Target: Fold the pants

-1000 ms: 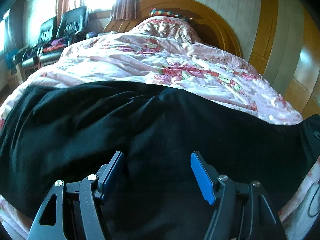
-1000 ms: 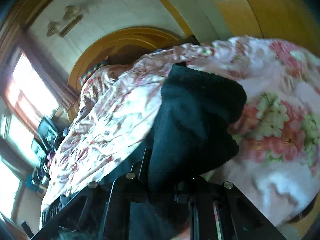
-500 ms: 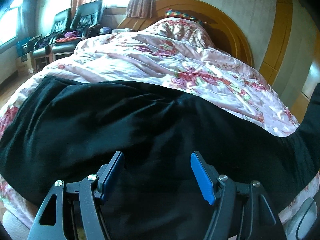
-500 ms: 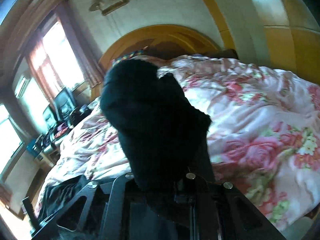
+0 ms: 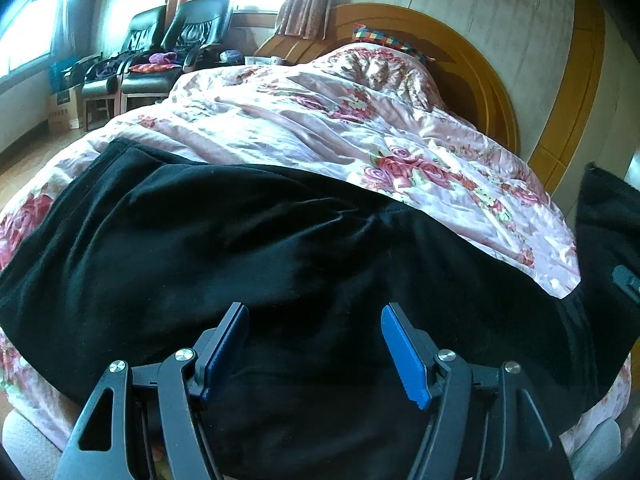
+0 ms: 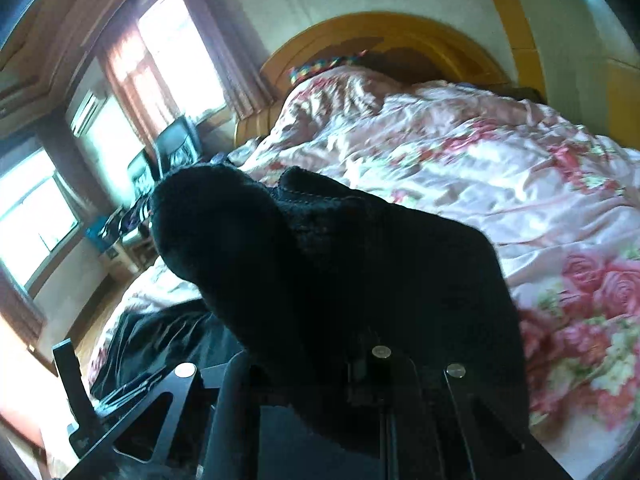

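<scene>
Pants (image 5: 248,248) black, spread flat across near edge of bed (image 5: 320,120), over pink floral quilt. No crease visible in main body; fold judged barely begun.

Left gripper (image 5: 314,334): jaws wide apart, poised over cloth near mid-width of near edge, holding nothing.

Right gripper (image 6: 360,364): jaws hidden under bunched black cloth, evidently clamped on one end of pants (image 6: 328,264), that end lifted off quilt.

Left to do, by judgement: carry lifted end over, lay flat, fold again.

Containers: cardboard box (image 5: 64,108) on floor by chairs; contents not visible.
</scene>
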